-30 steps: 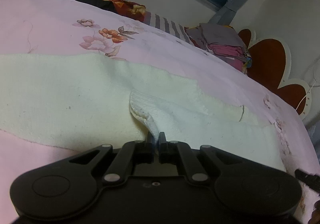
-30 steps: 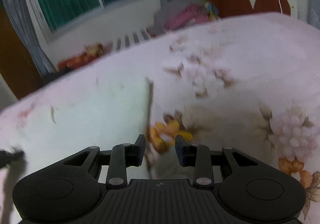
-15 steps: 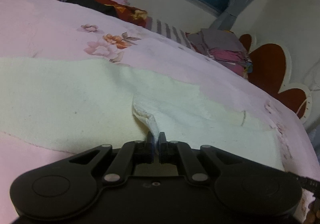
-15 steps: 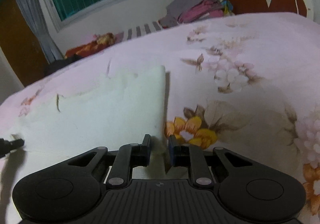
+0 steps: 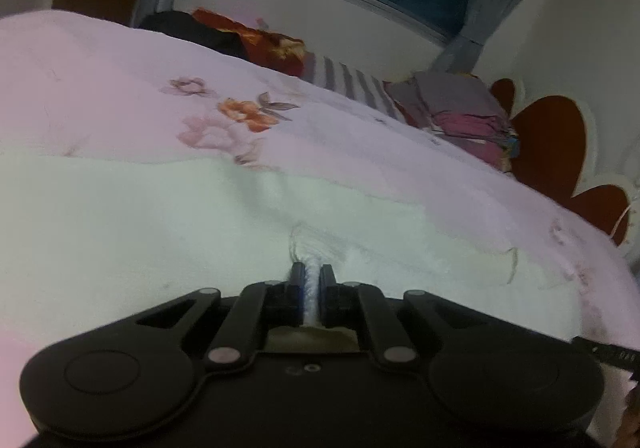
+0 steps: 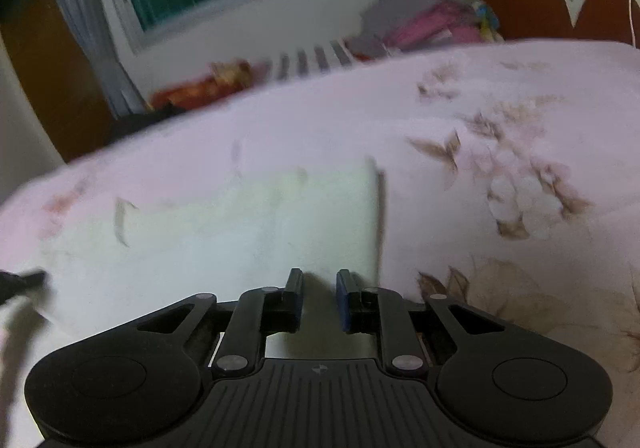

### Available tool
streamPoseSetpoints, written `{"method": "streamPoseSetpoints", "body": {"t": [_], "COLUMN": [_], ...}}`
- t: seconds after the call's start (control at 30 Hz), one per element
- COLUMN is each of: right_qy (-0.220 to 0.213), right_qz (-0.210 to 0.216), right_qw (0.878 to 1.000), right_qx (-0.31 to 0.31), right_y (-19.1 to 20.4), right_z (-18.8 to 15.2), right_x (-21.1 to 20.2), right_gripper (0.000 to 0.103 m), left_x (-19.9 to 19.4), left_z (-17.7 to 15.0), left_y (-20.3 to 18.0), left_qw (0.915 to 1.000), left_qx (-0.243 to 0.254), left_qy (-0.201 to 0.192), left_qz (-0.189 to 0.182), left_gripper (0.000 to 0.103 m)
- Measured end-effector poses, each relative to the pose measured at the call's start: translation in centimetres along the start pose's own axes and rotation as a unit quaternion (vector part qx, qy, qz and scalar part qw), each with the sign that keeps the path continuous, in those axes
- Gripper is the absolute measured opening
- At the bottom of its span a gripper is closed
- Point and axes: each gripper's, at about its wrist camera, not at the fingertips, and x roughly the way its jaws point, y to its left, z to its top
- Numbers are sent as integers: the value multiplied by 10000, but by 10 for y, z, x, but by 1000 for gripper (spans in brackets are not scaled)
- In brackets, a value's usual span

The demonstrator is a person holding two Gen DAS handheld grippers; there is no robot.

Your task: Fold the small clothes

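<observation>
Left claw (image 5: 311,280) loosened on cream cloth (image 5: 140,228), right claw (image 6: 319,288) wider

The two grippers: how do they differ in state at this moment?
The left gripper is shut on a pinched fold of the cream cloth; the right gripper is open and holds nothing. The left grips the cloth away from its edges; the right sits near the cloth's right edge. Both are low over the same cloth.

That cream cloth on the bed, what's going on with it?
A person is folding the cream cloth on the pink floral bedspread with two handheld grippers. The left gripper is shut on a pinch of the cloth. The right gripper is open over the cloth's right side, gripping nothing.
</observation>
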Motion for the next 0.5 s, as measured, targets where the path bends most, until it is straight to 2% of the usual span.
{"method": "streamPoseSetpoints", "body": {"t": [0.07,0.13,0.2,0.27,0.33,0.4,0.43,0.5], "right_qy": [-8,-55,-182,-235,-186,-73,-43,-111], "right_qz": [72,94,166,299,527,725,779,547], "right_qw": [9998,9998,9996,9992,9984,9968,9958,9968], "right_qx": [188,165,142,83,-81,-325,-475,-573], "right_y": [-8,-9,-7,-1,13,29,36,35], "right_z": [0,3,8,14,19,22,22,28], "right_x": [0,-4,-7,-1,11,24,29,36], "right_gripper": [8,8,8,8,9,9,8,8], "left_x": [2,-3,-20,-25,-13,6,13,22], "left_z": [-6,-2,3,8,11,9,8,7], "left_y": [1,1,-8,-24,-43,-56,-56,-46], "left_qw": [10000,10000,9980,9957,9934,9900,9897,9918], "left_qx": [42,49,343,715,1099,1398,1421,1253], "left_qy": [47,10,-459,-591,-291,38,107,230], "left_qz": [-30,35,253,71,-178,-161,-113,-61], "left_gripper": [8,23,23,23,29,29,28,29]}}
